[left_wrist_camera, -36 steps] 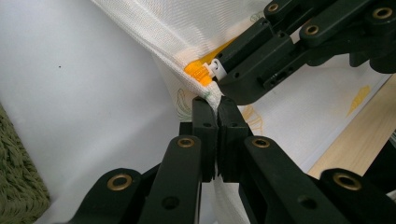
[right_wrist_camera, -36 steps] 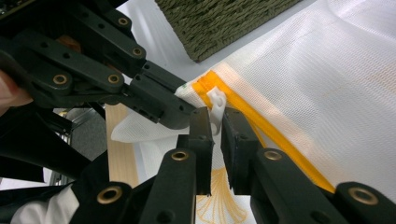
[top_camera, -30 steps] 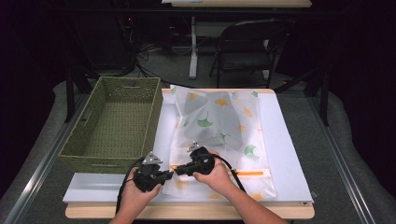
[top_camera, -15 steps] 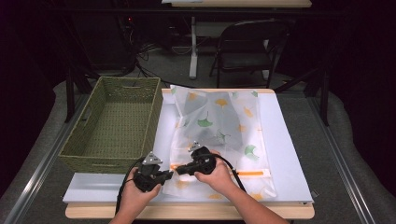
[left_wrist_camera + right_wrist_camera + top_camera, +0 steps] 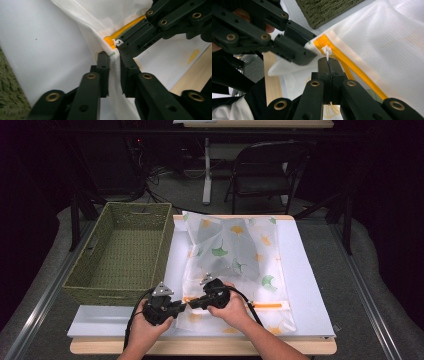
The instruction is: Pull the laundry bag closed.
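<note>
A white see-through mesh bag with green and orange leaf prints (image 5: pixel 235 255) lies flat on the white board, next to the woven basket. Its orange zipper (image 5: pixel 352 66) runs along the near end, shut, with a small white pull tab (image 5: pixel 327 51) at the corner.

I can read no words, labels, brand marks or numbers anywhere in front of me. The white mesh bag (image 5: pixel 235 265) carries only printed green and orange ginkgo leaves, no lettering, and its orange zipper (image 5: pixel 352 66) and small white zipper pull (image 5: pixel 327 51) are unmarked.
</note>
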The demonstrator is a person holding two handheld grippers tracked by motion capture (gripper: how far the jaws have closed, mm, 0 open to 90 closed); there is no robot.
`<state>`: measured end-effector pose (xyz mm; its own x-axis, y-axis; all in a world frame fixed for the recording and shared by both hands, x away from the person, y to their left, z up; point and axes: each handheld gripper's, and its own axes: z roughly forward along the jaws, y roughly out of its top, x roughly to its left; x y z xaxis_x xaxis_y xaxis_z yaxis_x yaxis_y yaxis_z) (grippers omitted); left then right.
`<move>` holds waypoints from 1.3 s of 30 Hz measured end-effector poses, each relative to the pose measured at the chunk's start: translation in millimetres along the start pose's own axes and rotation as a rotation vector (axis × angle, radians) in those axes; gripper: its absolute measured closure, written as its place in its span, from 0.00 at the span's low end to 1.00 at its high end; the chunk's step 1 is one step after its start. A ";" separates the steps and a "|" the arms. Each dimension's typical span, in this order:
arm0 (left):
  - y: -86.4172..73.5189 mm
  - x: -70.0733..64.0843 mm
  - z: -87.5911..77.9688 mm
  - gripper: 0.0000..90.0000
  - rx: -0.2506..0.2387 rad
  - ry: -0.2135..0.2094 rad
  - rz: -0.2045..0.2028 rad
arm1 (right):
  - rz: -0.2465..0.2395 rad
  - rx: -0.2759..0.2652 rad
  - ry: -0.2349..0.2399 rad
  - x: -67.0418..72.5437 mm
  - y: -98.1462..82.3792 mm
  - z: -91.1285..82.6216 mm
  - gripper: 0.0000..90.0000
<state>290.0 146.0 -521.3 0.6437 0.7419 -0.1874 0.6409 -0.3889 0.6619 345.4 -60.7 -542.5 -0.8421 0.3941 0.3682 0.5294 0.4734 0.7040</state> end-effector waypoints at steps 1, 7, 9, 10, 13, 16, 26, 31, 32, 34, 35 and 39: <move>0.1 0.6 -0.1 0.91 0.001 -0.003 0.000 | 0.001 0.001 -0.001 -0.2 -0.3 0.1 1.00; 1.0 0.0 -3.1 0.97 -0.008 0.011 0.010 | 0.013 -0.005 0.008 -1.3 -0.5 -0.7 1.00; 1.5 -0.1 -4.6 0.97 -0.011 0.015 0.015 | 0.022 -0.009 0.010 -1.3 -0.5 -1.2 1.00; 1.4 -0.7 -4.3 0.97 -0.017 0.021 0.015 | 0.024 -0.005 0.009 -1.7 -0.4 -1.7 1.00; 1.6 -1.4 -4.6 0.97 -0.011 0.018 0.017 | 0.029 0.001 0.011 -3.0 -0.7 -1.8 1.00; 1.6 -0.6 -5.5 0.97 -0.012 0.020 0.006 | 0.040 0.010 -0.004 -4.5 -2.1 -1.7 1.00; -0.8 6.1 -9.1 0.97 -0.010 0.026 -0.009 | 0.045 0.049 -0.065 -10.6 -13.3 -11.0 1.00; -1.8 7.8 -10.0 0.97 -0.014 0.023 -0.022 | 0.009 0.059 -0.117 -5.0 -15.1 -19.1 1.00; -2.1 7.4 -9.5 0.97 -0.011 0.022 -0.025 | 0.002 0.060 -0.123 -5.3 -15.7 -19.7 1.00; -2.1 7.2 -8.4 0.96 -0.004 0.011 -0.019 | 0.012 0.060 -0.122 -6.8 -17.4 -21.5 1.00; -2.3 6.5 -7.1 0.95 -0.003 0.006 -0.024 | 0.017 0.059 -0.121 -7.4 -18.3 -22.1 1.00; -1.9 5.7 -2.1 0.85 0.000 -0.039 -0.049 | 0.015 0.059 -0.122 -8.7 -20.7 -22.5 1.00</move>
<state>291.5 152.1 -522.2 0.6274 0.7381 -0.2482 0.6721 -0.3522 0.6514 339.4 -91.7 -546.6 -0.8172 0.4923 0.2997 0.5501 0.5111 0.6605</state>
